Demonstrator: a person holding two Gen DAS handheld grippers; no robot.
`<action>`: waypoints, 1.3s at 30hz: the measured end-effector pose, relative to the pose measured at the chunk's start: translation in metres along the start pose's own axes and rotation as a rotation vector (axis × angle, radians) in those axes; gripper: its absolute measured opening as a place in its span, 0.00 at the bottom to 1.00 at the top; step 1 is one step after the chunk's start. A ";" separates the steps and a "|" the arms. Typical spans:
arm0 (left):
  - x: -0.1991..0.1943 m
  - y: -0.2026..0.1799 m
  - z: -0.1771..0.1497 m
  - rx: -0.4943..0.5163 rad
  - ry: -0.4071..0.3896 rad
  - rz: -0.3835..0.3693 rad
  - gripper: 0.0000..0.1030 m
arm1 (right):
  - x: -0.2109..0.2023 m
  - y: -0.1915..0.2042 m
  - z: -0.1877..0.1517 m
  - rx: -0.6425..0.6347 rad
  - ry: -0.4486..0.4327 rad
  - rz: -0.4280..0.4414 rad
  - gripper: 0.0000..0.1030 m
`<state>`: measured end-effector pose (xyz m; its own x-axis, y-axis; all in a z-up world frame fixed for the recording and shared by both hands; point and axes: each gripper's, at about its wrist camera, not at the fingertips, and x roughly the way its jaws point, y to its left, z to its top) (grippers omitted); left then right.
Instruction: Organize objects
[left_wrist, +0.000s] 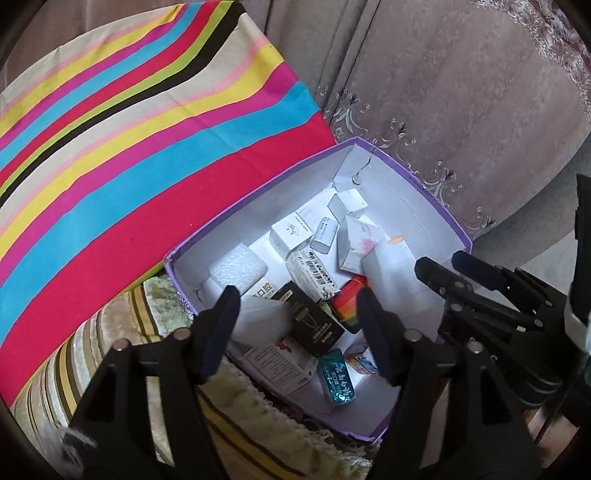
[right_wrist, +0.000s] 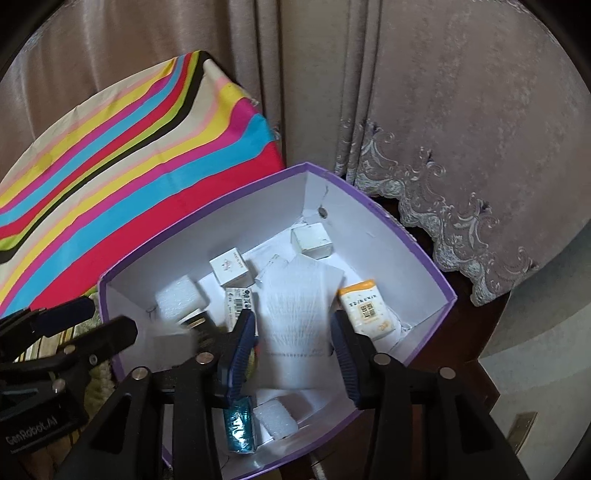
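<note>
Nearest us, our left gripper (left_wrist: 299, 325) hangs with jaws apart over the near end of the purple box (left_wrist: 424, 192), nothing between the pads. Our right gripper (right_wrist: 293, 350) stands part open around a white foam sheet (right_wrist: 299, 295); whether the pads touch it we cannot tell. We judge a drop-off step; next, withdraw clear. Further in, small cartons (left_wrist: 291, 236) crowd the far corner.

We see mauve curtains (right_wrist: 461, 110) filling twelve to three o'clock, lace-embroidered hem (right_wrist: 454, 221) hanging low. Striped multicolour cloth (left_wrist: 129, 155) covers furniture at ten o'clock. Striped fluffy rug (left_wrist: 110, 362) sits at seven. Dark wood floor (right_wrist: 443, 354) shows at four. Soft daylight.
</note>
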<state>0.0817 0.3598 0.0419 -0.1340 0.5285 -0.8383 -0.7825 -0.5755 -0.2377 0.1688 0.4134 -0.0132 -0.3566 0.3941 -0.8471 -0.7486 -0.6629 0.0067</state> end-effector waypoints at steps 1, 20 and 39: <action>-0.001 -0.001 -0.001 0.007 -0.002 0.006 0.74 | 0.000 -0.001 0.000 0.003 -0.001 -0.001 0.50; -0.008 -0.011 -0.021 0.013 0.015 0.018 1.00 | -0.030 -0.029 -0.030 0.050 0.016 -0.016 0.63; -0.005 -0.011 -0.022 0.018 0.021 0.016 1.00 | -0.031 -0.032 -0.035 0.058 0.018 -0.008 0.65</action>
<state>0.1048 0.3500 0.0380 -0.1337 0.5058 -0.8522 -0.7909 -0.5726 -0.2157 0.2234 0.4009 -0.0060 -0.3407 0.3872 -0.8567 -0.7828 -0.6215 0.0304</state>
